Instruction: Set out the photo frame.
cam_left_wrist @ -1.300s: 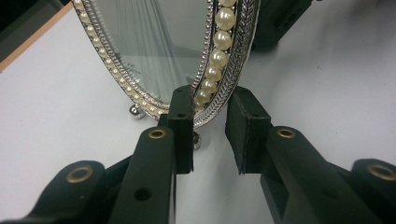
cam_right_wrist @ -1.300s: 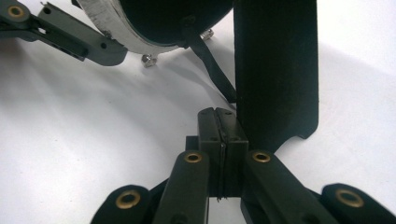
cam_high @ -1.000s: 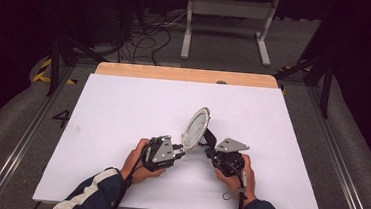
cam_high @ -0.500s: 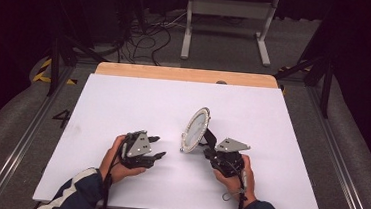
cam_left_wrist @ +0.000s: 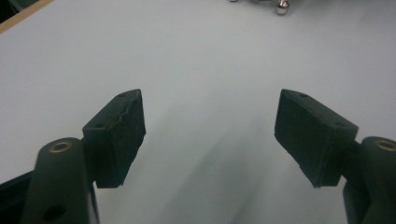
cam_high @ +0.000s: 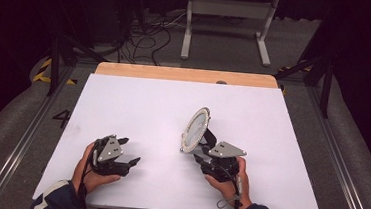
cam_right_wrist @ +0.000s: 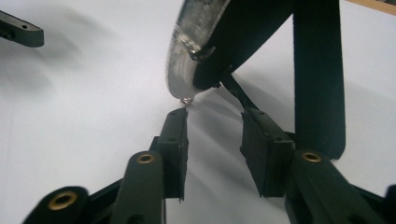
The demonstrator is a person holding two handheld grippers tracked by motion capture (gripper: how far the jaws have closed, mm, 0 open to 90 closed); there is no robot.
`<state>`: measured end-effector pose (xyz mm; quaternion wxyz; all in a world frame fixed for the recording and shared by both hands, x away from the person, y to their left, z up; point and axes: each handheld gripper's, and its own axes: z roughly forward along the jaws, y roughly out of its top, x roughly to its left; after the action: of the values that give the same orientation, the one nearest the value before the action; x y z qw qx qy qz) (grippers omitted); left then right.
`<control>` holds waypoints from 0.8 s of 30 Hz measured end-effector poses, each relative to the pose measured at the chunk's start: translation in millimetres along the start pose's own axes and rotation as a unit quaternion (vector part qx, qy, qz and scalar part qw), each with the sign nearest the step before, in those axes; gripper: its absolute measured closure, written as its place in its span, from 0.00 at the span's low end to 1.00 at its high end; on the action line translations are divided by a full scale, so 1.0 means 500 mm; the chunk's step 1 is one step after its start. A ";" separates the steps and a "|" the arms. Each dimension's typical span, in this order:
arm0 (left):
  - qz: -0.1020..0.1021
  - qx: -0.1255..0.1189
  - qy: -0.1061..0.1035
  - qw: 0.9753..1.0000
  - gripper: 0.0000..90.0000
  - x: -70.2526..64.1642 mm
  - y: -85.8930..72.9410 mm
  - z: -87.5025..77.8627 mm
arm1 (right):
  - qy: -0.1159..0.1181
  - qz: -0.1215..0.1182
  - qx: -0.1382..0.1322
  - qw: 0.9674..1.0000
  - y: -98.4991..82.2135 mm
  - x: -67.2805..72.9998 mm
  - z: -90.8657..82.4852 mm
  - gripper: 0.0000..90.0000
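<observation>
Mirror (cam_high: 195,130) stands tilted near the middle of the table (cam_high: 138,106), propped on a black stand (cam_right_wrist: 317,74) behind it; its beaded rim (cam_right_wrist: 187,56) sits just beyond the right gripper (cam_high: 200,155); that gripper's jaws have just been opening and stand apart, nothing pressed between them, one pad (cam_right_wrist: 177,140) close under the rim's lowest bead. Left gripper (cam_high: 129,151) sits well apart to the left, jaws just opened wide over bare table. Judged by looks, the mirror is light, stiff and breakable, its face likely slick and easily smeared; the propped frame could tip at a nudge. Safest hold seems the rim's edge or the stand, with gentle squeeze, never the face.
</observation>
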<state>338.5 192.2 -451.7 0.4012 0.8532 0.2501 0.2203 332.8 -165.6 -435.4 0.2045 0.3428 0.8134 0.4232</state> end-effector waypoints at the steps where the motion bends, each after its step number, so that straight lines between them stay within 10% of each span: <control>1: -0.002 -0.002 0.001 1.000 0.27 0.000 0.000 -0.001 | 0.002 0.003 -0.003 1.000 0.001 0.003 0.001 0.64; 24: 0.028 0.017 0.004 0.999 0.25 -0.015 0.005 0.021 | -0.040 0.064 -0.041 0.996 0.034 0.026 0.058 0.55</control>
<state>339.2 180.3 -457.1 0.3793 0.8658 0.2314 0.2301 348.6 -133.0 -438.0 0.2238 0.4019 0.7628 0.4545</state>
